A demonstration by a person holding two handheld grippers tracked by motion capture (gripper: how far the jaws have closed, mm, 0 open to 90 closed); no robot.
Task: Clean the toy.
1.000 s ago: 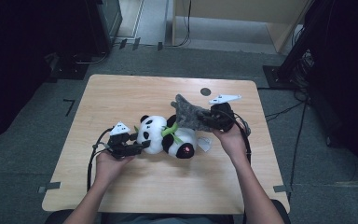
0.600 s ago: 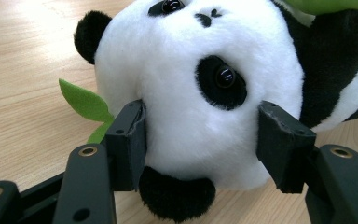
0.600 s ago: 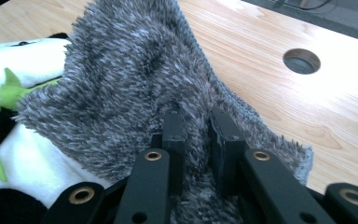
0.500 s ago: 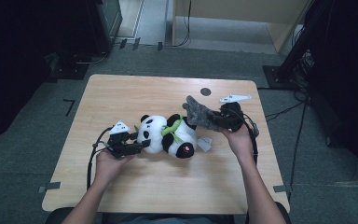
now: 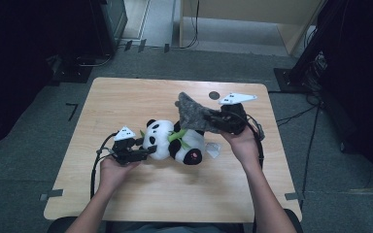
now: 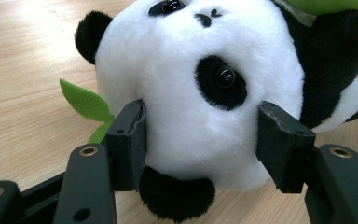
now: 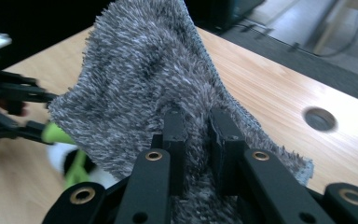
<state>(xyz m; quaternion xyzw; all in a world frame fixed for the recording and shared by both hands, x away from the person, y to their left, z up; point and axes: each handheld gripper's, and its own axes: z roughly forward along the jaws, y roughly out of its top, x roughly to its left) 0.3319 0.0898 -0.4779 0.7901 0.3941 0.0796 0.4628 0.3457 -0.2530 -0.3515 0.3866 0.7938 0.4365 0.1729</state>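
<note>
A plush panda point(image 5: 175, 141) lies on its side at the middle of the wooden table point(image 5: 126, 97), a green felt leaf point(image 5: 176, 137) across its body. My left gripper point(image 5: 145, 152) is shut on the panda's white head point(image 6: 200, 93), one pad pressed into each side. The leaf point(image 6: 86, 102) pokes out at the left behind the head. My right gripper point(image 5: 212, 121) is shut on a fuzzy grey cloth point(image 5: 192, 112) and holds it in the air above the panda's back. In the right gripper view the cloth point(image 7: 144, 79) is pinched between the pads and fans upward.
A round cable hole point(image 5: 214, 95) sits in the table near its far edge. A small white tag point(image 5: 212, 150) lies by the panda's feet. Dark equipment point(image 5: 107, 24) and cables stand on the floor beyond the table.
My right gripper has lifted the grey cloth up off the panda and shifted it slightly right. My left gripper and the panda have stayed put.
</note>
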